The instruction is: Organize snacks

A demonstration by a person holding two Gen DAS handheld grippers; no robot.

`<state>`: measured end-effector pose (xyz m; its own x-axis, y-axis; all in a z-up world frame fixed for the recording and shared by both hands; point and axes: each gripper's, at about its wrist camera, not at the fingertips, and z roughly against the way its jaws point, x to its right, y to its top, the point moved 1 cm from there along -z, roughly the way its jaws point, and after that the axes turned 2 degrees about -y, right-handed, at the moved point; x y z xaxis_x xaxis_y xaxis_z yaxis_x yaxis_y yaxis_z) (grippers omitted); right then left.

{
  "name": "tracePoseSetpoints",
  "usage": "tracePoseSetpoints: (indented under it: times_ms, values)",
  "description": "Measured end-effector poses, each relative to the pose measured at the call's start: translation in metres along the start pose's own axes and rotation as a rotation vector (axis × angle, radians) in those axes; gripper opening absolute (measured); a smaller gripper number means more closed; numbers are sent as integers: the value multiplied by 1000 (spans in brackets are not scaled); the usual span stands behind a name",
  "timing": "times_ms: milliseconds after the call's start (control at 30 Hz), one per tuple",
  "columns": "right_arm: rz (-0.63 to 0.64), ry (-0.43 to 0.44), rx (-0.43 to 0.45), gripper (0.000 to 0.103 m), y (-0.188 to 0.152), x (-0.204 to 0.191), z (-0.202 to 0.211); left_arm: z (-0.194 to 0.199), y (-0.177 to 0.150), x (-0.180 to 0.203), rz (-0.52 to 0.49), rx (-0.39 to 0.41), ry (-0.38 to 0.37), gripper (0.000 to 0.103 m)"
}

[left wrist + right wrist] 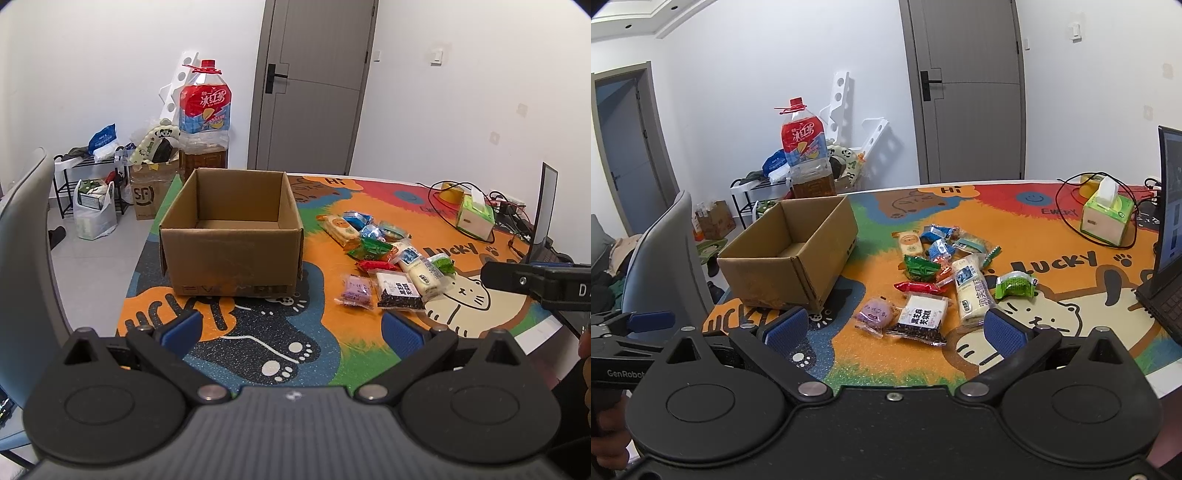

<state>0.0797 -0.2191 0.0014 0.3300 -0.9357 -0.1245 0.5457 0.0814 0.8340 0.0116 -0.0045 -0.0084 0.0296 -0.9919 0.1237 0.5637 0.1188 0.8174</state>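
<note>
Bright cartoon matting covers the table (1071, 280) we work at, with a grey door and white walls behind. Our left gripper (291, 330) and right gripper (895, 328) both hover over the near edge with jaws spread wide and nothing between them. The snacks (938, 280) lie in a loose, overlapping heap near the middle of the table, none yet packed. We judge the risk to be in that overlap: closing on the black-and-white packet (919, 319) could drag the purple packet (875, 314) just beside it, and slick wrappers may slip out or get crushed. The cardboard box (231, 236) stands open toward the left edge, and what we can see of its floor is bare. A tissue box (1106, 218) near the far right corner holds tissues.
</note>
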Motion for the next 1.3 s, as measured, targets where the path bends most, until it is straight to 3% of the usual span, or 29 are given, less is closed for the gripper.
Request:
tracePoseSetpoints:
  times_ms: [1300]
  values:
    - [9, 1, -5, 103, -3, -4, -5, 2, -1, -6, 18, 12, 2, 103]
